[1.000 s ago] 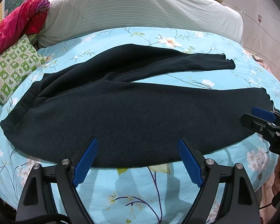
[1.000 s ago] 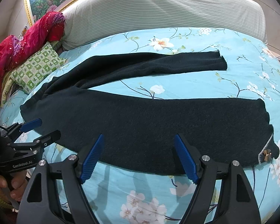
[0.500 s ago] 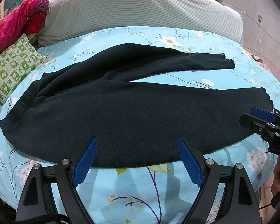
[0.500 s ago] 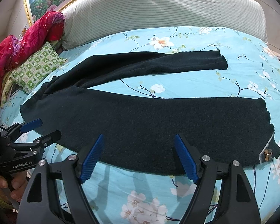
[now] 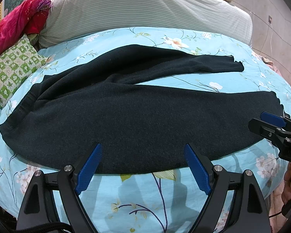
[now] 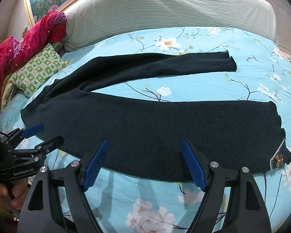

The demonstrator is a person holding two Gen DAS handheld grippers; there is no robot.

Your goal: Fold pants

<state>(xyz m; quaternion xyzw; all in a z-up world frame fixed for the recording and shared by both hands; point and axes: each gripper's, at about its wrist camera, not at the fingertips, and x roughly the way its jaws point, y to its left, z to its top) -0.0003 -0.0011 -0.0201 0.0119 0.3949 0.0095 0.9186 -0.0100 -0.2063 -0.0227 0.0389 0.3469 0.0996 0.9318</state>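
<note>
Left gripper (image 5: 142, 168): released, I hover it nearer the waistband.
Right gripper (image 6: 144, 164): released, nearer the cuffs.
Black pants (image 5: 137, 120): long axis crosswise.

The left tool (image 5: 143, 167) was matte black, with two angular arms that ended in ribbed blue pads (image 5: 197, 168) and carried round silver screws at the pivots. A black cable ran under its left side. The right tool (image 6: 144, 163) had the same black frame, blue pads (image 6: 95, 163) and silver screws. White "GenRobot.AI" lettering marked the left tool's body in the right view. Bare-skinned fingers (image 6: 13, 192) showed on its handle.
</note>
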